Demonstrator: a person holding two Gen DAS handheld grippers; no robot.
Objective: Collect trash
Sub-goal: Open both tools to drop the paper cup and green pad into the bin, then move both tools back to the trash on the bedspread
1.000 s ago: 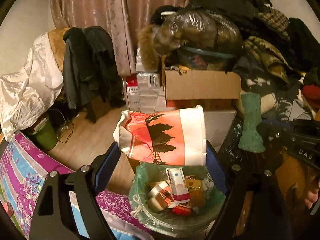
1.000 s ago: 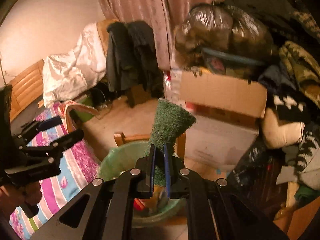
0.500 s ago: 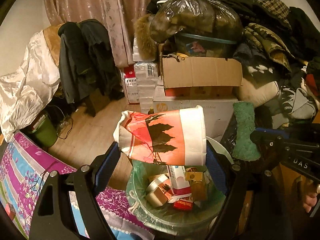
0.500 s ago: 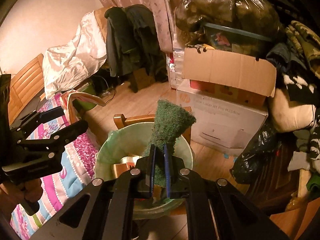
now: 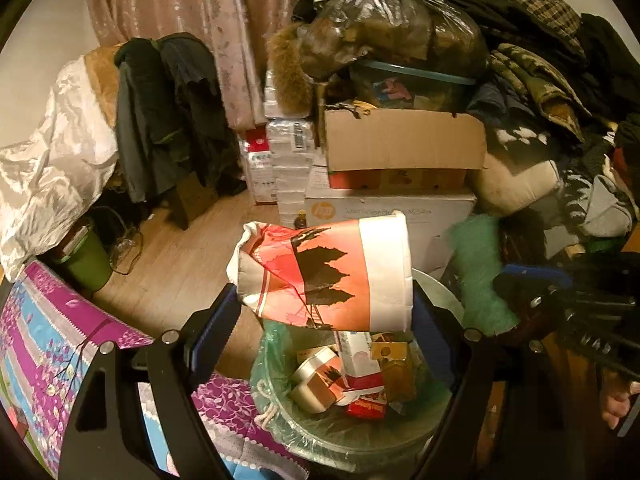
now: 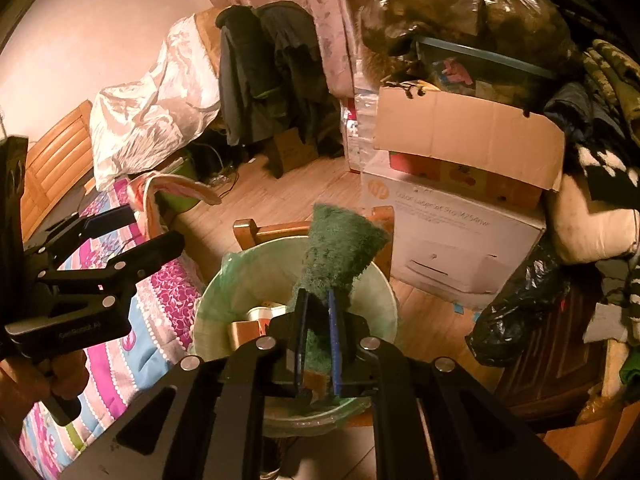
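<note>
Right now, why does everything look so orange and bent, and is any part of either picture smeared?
Left wrist view: warm, dim indoor light tints everything amber; the fisheye lens bows the curtain and darkens the corners; the green scouring pad is smeared, the paper cup sharp. Right wrist view: same amber cast, and the pad's top edge looks soft; the printer box bulges outward.

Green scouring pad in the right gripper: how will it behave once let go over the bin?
The green scouring pad looks thin and fibrous, so probably light and floppy. It fans out above the opening right gripper, still between its fingers, and may snag rather than slide. It should drop softly into the trash bin.
</note>
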